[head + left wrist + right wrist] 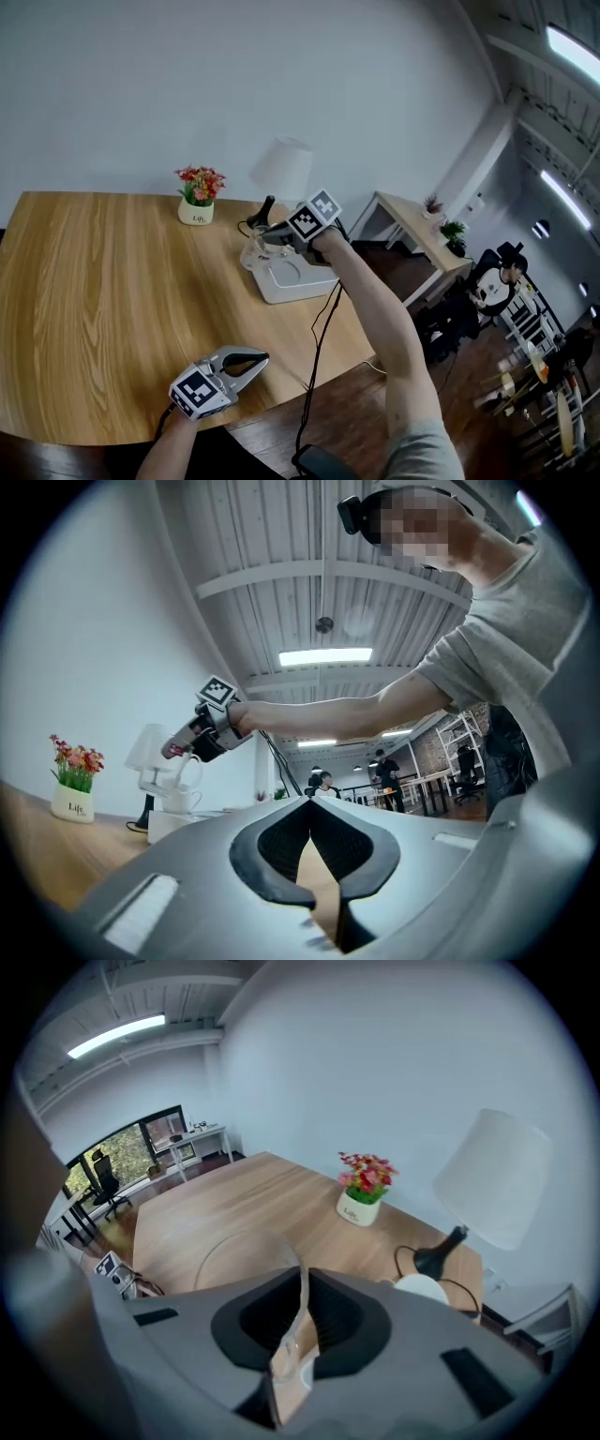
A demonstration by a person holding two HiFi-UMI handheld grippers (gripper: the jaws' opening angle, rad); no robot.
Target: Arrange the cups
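Note:
My right gripper [269, 238] hangs over the white tray [283, 292] at the table's far right, shut on the wall of a clear glass cup [253, 253]. In the right gripper view the glass wall [296, 1321] is pinched between the pads and its rim [239, 1241] curves out to the left. From the left gripper view, the clear cup [185, 771] hangs just above a white cup [184, 802] that stands on the tray [161, 825]. My left gripper [262, 357] rests near the table's front edge, shut and holding nothing.
A small flower pot [198, 202] and a white-shaded lamp [282, 170] stand at the back of the wooden table [103, 300]. A black cable [317, 361] runs from the tray off the front edge. More desks, chairs and people are beyond, at the right.

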